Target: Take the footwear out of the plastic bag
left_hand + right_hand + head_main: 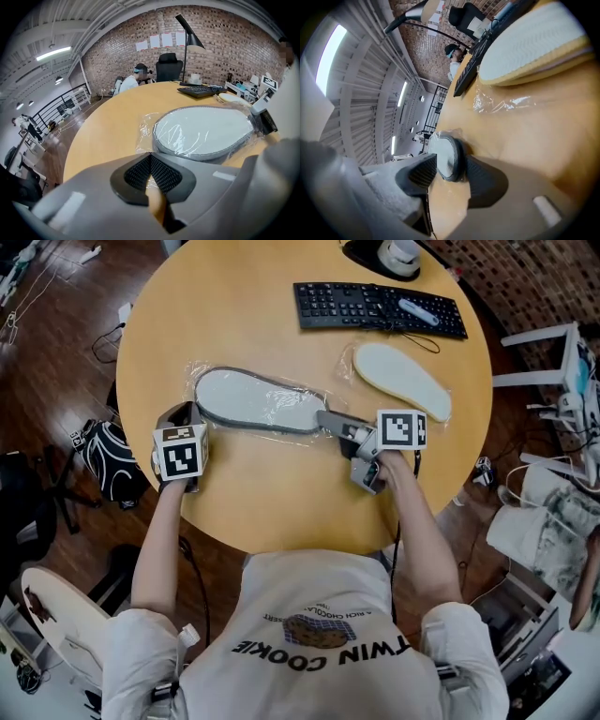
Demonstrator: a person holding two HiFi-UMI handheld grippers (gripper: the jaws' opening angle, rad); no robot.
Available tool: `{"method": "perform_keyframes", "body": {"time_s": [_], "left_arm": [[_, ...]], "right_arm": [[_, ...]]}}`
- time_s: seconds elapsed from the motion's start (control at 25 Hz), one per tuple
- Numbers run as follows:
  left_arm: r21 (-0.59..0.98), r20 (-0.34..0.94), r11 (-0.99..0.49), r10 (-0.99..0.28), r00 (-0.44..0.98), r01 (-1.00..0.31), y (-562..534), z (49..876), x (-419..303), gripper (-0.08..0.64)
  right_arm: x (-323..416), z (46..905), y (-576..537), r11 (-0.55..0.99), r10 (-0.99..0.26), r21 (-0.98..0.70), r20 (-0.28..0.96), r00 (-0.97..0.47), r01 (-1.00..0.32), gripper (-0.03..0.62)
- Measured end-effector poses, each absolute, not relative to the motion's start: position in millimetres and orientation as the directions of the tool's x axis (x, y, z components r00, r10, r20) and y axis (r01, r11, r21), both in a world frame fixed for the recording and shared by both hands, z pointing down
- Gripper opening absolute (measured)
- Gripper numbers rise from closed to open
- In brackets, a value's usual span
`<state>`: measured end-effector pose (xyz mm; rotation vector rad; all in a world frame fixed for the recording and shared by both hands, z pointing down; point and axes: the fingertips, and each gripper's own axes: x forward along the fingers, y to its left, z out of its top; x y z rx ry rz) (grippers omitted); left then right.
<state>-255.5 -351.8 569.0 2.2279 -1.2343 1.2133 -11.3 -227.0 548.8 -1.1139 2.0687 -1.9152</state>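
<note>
A grey slipper (258, 399) lies inside a clear plastic bag (314, 395) in the middle of the round wooden table (281, 493). My left gripper (187, 415) sits at the bag's left end. In the left gripper view its pads meet, pinching the bag's film edge (146, 149), with the slipper (204, 131) just beyond. My right gripper (330, 420) is at the slipper's right end. In the right gripper view the slipper's end (449, 157) stands between the spread jaws, a gap at the left pad (423, 173). A bare cream slipper (403, 379) lies to the right.
A black keyboard (375, 307) with a cable lies at the far side, and a lamp base (398, 257) stands behind it. The table's near edge runs just under both grippers. A bag (108, 460) sits on the floor at the left.
</note>
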Motion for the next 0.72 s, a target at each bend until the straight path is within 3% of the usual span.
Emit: {"method": "perform_keyframes", "body": {"time_s": [0.08, 0.2, 0.32, 0.72], "left_arm": [[-0.124, 0.799, -0.577, -0.540, 0.264, -0.807, -352.7, 569.2, -254.6, 0.003], [-0.126, 0.801, -0.577, -0.539, 0.261, -0.807, -351.4, 569.0, -254.3, 0.003], [-0.129, 0.797, -0.572, -0.546, 0.259, -0.810, -350.0, 569.5, -255.1, 0.003], [-0.132, 0.798, -0.560, -0.549, 0.248, -0.818, -351.3, 569.0, -254.2, 0.003]], "right_arm": [[-16.3, 543.6, -230.1, -0.012, -0.569, -0.919, 0.329, -0.754, -0.393, 0.183], [-14.0, 552.8, -224.4, -0.108, -0.568, -0.913, 0.382, -0.729, -0.394, 0.158], [-10.5, 555.6, -225.0, -0.106, -0.578, -0.907, 0.390, -0.717, -0.408, 0.092], [-2.3, 544.5, -222.3, -0.039, -0.614, -0.901, 0.363, -0.701, -0.433, 0.077]]}}
